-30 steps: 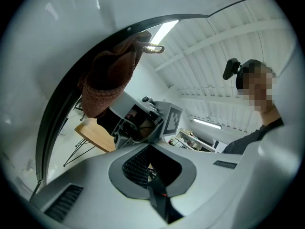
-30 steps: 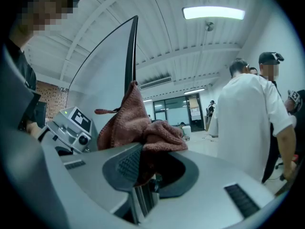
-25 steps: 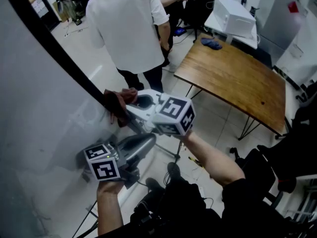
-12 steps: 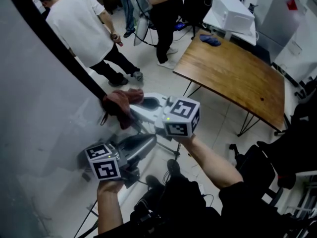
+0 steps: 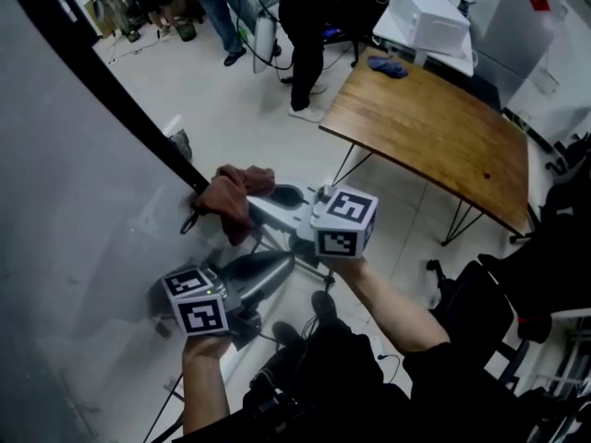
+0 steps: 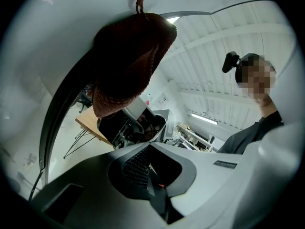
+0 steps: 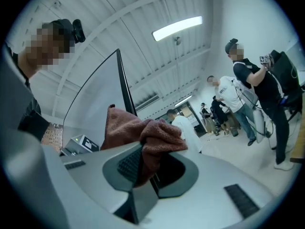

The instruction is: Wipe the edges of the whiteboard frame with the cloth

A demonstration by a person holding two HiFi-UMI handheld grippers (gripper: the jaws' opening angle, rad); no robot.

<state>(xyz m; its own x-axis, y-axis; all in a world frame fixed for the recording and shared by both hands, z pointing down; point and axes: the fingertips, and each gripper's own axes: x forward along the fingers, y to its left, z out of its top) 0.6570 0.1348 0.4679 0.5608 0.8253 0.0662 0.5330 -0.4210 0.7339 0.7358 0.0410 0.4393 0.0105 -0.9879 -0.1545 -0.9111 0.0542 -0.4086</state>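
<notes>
Two tools show low in the middle of the head view, and only one is working. The right tool (image 5: 242, 206) is clenched on a reddish-brown cloth (image 5: 231, 197); its own view shows the fabric bunched between the jaws and spilling over their tips (image 7: 143, 151). The cloth is pressed against the black whiteboard frame (image 5: 102, 77), at the low end of the strip that runs diagonally from the upper left of the frame toward its centre, with the pale whiteboard (image 5: 65, 210) filling the left side. The left tool (image 5: 277, 264) sits below the cloth, near the board; its jaws are closed together with nothing between them, and in its own view the cloth (image 6: 126, 61) hangs above them. A wooden desk (image 5: 434, 137) stands well apart at the upper right. The step in hand looks like wiping this edge of the frame, with the cloth at one end of it. The next move likely calls for sliding the cloth along the strip while keeping it pressed on, and the grip firm so that the loose folds do not pull free.
</notes>
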